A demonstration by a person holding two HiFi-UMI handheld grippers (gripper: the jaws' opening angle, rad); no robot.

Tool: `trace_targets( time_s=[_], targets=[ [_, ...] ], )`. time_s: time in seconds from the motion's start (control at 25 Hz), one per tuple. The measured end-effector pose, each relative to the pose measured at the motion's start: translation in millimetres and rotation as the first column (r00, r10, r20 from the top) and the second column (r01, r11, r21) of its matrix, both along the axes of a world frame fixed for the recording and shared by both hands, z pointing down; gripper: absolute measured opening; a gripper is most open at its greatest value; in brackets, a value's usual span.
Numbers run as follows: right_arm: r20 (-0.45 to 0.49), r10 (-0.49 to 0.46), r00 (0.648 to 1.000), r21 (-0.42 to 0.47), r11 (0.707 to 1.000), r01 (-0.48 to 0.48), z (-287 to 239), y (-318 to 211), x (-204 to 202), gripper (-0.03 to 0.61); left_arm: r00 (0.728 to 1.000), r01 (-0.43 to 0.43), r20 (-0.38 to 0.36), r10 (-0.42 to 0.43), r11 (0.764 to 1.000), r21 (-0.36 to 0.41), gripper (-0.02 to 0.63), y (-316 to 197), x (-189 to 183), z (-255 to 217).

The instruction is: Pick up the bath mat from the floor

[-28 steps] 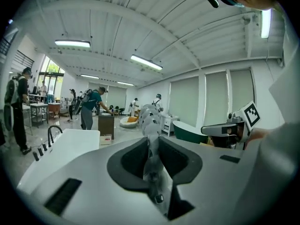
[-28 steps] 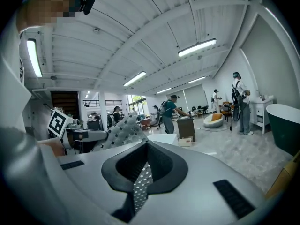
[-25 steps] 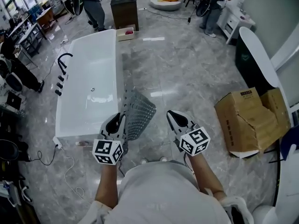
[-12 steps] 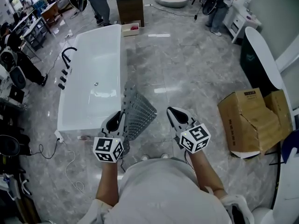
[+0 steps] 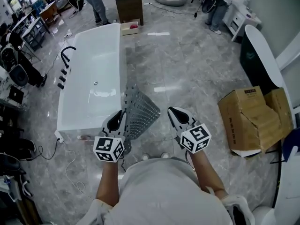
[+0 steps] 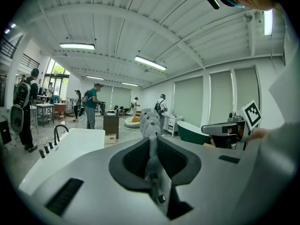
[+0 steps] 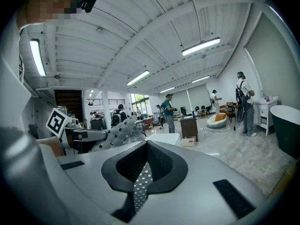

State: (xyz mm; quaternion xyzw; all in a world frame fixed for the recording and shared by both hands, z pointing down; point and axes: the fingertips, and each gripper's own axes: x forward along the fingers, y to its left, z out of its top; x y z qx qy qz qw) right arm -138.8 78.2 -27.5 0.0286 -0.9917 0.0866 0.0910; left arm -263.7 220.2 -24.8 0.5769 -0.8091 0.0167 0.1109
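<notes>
We hold the bath mat [image 5: 139, 110] clear of the floor [image 5: 187, 69], pinched in our left hand-held gripper [image 5: 119, 121], so the pickup looks done; our right hand-held gripper [image 5: 177, 118] is pressed together, empty.

Glossy marble floor [image 5: 187, 69], glossy white bathtub [image 5: 84, 102], perforated rubbery bath mat [image 5: 140, 110], matt cardboard box [image 5: 248, 118]

No legible text anywhere. Cardboard box [image 5: 253, 118], near right: dark printed label on its top, too small to read. Cubes on left gripper [image 5: 122, 114] and right gripper [image 5: 171, 110]: square code markers only, no characters.
</notes>
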Motion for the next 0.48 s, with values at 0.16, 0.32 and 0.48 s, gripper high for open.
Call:
trace_targets(
  time_s=[0.16, 0.32, 0.48],
  targets=[
    [-0.011, 0.008, 1.0, 0.01, 1.0, -0.008, 1.4, -3.1, 4.1, 0.026, 1.0, -0.009, -0.012, 0.009, 1.0, -0.012, 0.063, -2.7, 0.2, 2.6],
    [-0.015, 0.024, 1.0, 0.012, 1.0, -0.023, 1.0, -6.1, 9.7, 0.026, 1.0, -0.02, -0.015, 0.02, 1.0, -0.021, 0.063, -3.1, 2.7, 3.9],
    [-0.018, 0.028, 0.999, 0.012, 1.0, -0.028, 2.2, -6.7, 12.7, 0.026, 0.999, -0.032, -0.014, 0.031, 0.999, -0.029, 0.063, -4.7, 6.5, 6.5]
  ],
)
